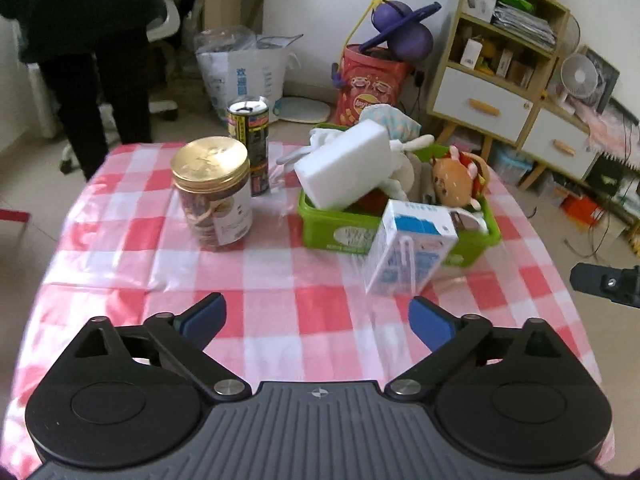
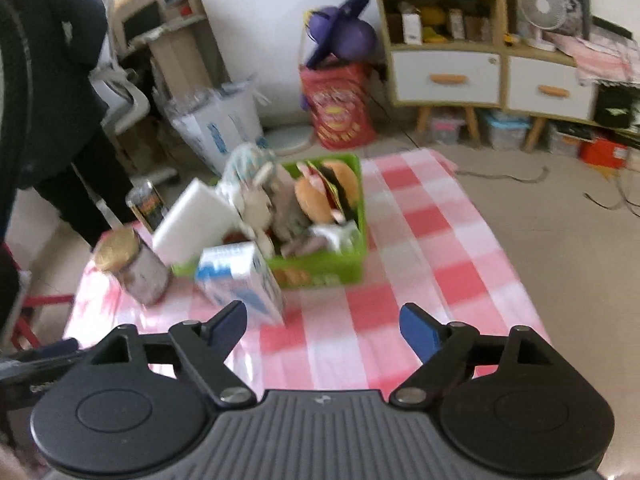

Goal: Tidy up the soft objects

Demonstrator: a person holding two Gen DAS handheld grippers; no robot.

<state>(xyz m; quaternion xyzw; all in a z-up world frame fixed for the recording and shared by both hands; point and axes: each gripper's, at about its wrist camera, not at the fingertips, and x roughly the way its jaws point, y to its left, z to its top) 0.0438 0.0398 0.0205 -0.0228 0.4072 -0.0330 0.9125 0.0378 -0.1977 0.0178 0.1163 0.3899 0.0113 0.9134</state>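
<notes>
A green basket (image 1: 324, 224) (image 2: 320, 272) on the checked table holds soft things: a white sponge block (image 1: 344, 166) (image 2: 192, 222) leaning over its left rim, a white bunny toy (image 1: 400, 160) (image 2: 256, 202), a burger plush (image 1: 456, 184) (image 2: 324, 192) and a pale blue cloth (image 1: 390, 118). My left gripper (image 1: 318, 322) is open and empty, low over the table in front of the basket. My right gripper (image 2: 322, 328) is open and empty, also short of the basket.
A blue-and-white milk carton (image 1: 408, 248) (image 2: 244, 280) leans against the basket's front. A gold-lidded jar (image 1: 214, 192) (image 2: 132, 266) and a dark can (image 1: 250, 144) (image 2: 146, 204) stand left of it. A person (image 1: 80, 60) stands beyond the table's far left.
</notes>
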